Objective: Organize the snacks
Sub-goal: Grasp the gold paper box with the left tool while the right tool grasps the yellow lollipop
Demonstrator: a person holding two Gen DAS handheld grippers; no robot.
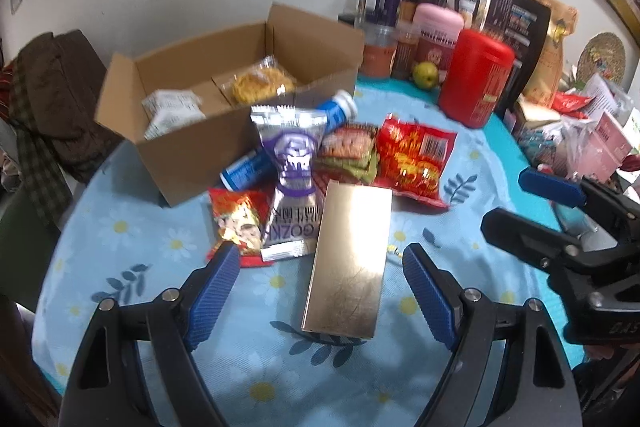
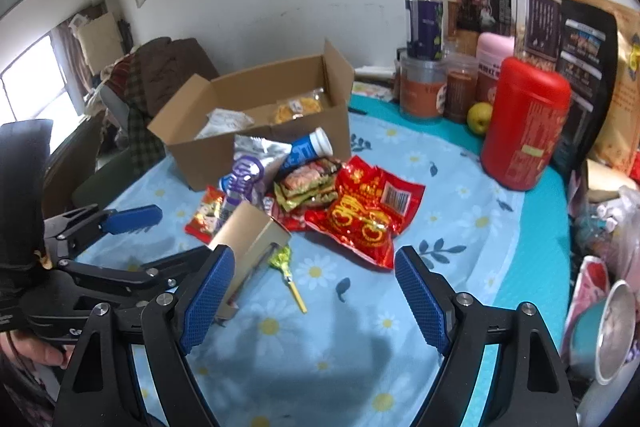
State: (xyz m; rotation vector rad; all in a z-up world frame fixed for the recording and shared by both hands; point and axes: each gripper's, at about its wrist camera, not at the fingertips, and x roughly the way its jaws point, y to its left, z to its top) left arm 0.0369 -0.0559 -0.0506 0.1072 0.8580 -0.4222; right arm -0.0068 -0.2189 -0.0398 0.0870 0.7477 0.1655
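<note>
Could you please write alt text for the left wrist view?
The left tool, open, hovers over a gold box on a flowered tablecloth. Beyond it, snack packets lie before an open cardboard box that already holds some; the right tool enters at right.

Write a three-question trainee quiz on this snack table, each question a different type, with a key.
1. True or false: the cardboard box already holds some packets.
2. Multiple choice: the gold box lies A) inside the cardboard box, B) on the floral cloth ahead of the left gripper, C) clamped in the right gripper.
3. Fill in: the yellow-wrapped lollipop lies on the cloth beside the ____ box.

Key
1. True: a white packet and a yellow snack pack sit inside.
2. B; both grippers are open and hold nothing.
3. Gold.
</note>
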